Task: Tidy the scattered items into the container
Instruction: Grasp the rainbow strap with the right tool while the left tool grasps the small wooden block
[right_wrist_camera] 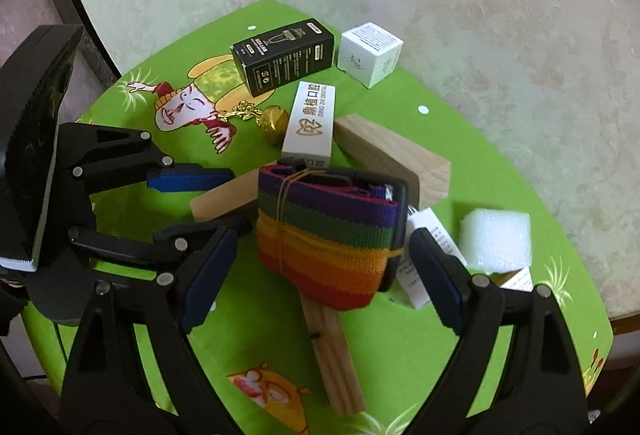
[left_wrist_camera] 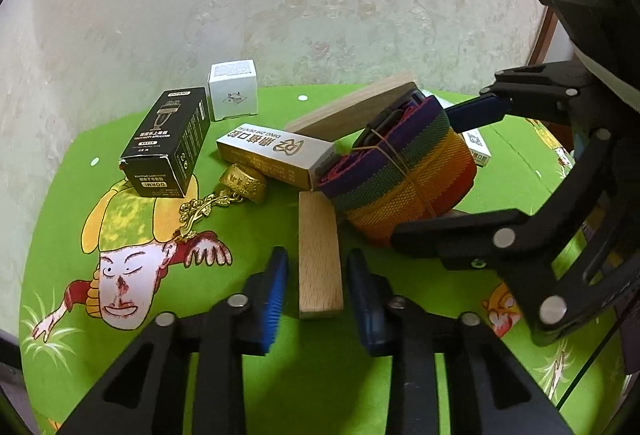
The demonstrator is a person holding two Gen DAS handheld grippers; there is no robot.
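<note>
A light wooden block (left_wrist_camera: 320, 263) lies on the green cartoon mat (left_wrist_camera: 248, 387), and my left gripper (left_wrist_camera: 317, 257) is shut on it, one blue pad (left_wrist_camera: 276, 295) at each long side. The right wrist view shows the same gripper (right_wrist_camera: 236, 199) at the left, holding that block (right_wrist_camera: 224, 197). A rolled rainbow strap (right_wrist_camera: 332, 235) with a black buckle rests on a wooden slat (right_wrist_camera: 332, 347). My right gripper (right_wrist_camera: 322, 247) stands open astride the roll, its pads (right_wrist_camera: 212, 267) not pressing on it. No container is in view.
Behind lie a black box (left_wrist_camera: 168, 143), a white cube box (left_wrist_camera: 234, 89), a long white-and-gold box (left_wrist_camera: 276, 155), a gold ornament (left_wrist_camera: 244, 181) and a thick wooden block (right_wrist_camera: 392, 155). White foam (right_wrist_camera: 496, 239) and a small printed white box (right_wrist_camera: 428, 255) sit right of the strap.
</note>
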